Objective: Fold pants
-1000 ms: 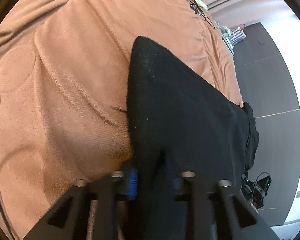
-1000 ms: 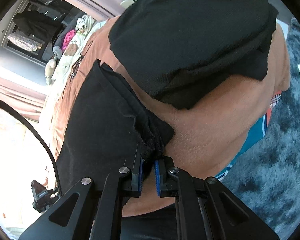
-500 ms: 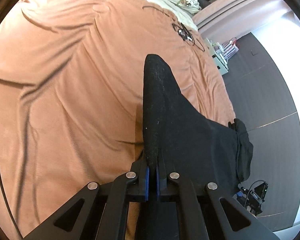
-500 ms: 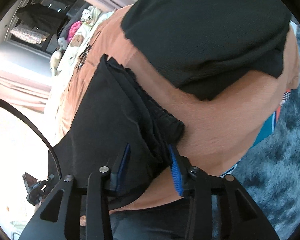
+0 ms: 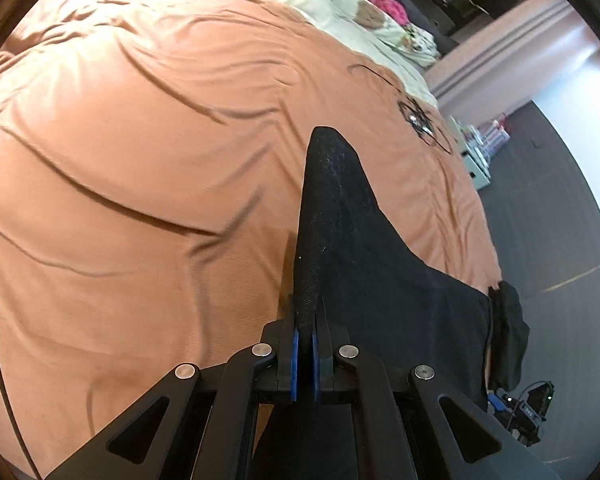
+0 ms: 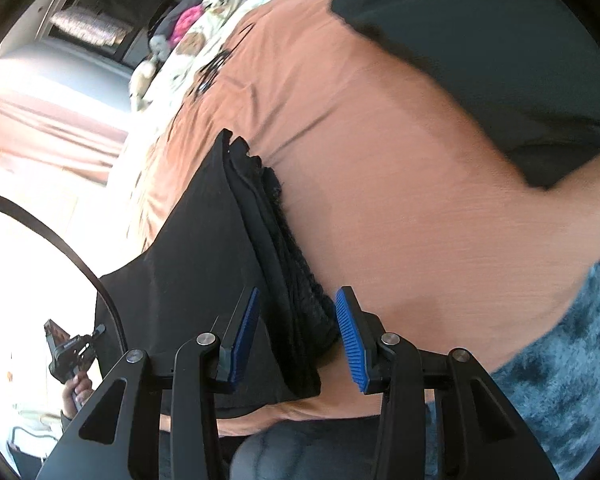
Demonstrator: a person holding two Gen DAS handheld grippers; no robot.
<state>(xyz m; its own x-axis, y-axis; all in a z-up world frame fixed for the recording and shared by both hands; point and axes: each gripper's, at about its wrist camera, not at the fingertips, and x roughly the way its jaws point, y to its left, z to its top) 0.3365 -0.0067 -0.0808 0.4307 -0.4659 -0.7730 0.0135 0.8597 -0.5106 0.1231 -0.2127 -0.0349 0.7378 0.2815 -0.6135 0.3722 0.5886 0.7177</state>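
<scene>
Left hand-held gripper (image 5: 304,344) pinches a fold of the black fabric pants (image 5: 380,280); right hand-held gripper (image 6: 296,336) gapes wide above their bunched edge on the orange-covered bed (image 6: 400,200)

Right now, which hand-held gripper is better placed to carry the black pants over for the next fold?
Left, probably. The left hand-held gripper is shut on the black pants, lifting an edge off the orange bedspread. The right hand-held gripper is open, its pads straddling the bunched waistband without gripping it.

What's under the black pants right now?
The orange blanket lies under the pants and shows all around them. Whatever sits directly beneath the fabric is covered. The left tool pinches one edge up.
</scene>
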